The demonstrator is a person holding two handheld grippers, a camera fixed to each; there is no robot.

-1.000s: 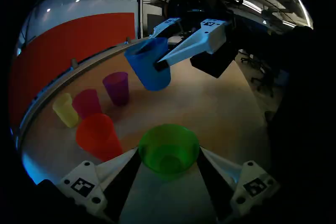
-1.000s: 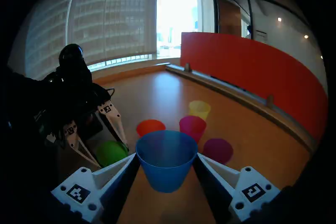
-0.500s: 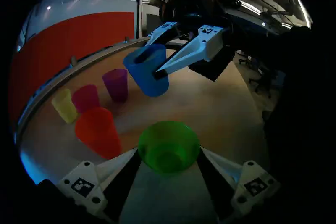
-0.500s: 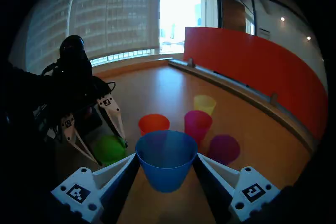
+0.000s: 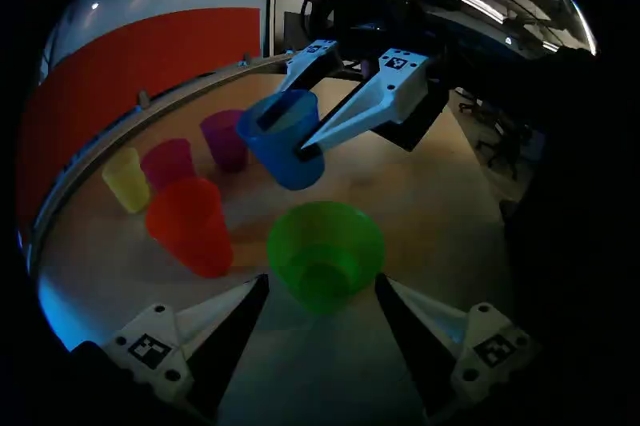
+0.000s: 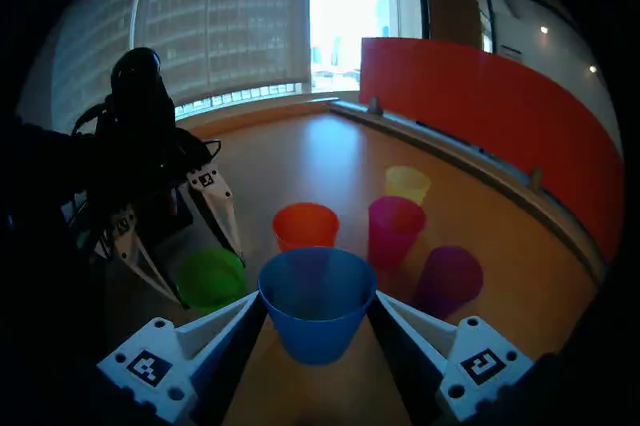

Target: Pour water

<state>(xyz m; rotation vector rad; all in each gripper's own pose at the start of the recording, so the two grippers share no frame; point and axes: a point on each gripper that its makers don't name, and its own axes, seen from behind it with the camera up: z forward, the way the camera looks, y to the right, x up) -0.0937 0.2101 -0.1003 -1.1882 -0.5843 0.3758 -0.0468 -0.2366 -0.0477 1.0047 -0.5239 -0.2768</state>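
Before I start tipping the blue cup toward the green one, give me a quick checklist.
1. Right gripper clamped on blue cup: ok.
2. Left gripper holding green cup: cannot tell; gaps show beside it.
3. Water inside blue cup: cannot tell.
4. Green cup's mouth unobstructed: ok.
5. Blue cup's rim above green cup's mouth: not ok, it is off to one side.
6. Orange cup apart from green cup: ok.

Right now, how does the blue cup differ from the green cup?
The blue cup is clamped in the right gripper, lifted off the table; the green cup seems to stand on the table, free in front of the left gripper. The blue cup tilts; the green cup is upright. Both are tapered plastic cups of similar size.
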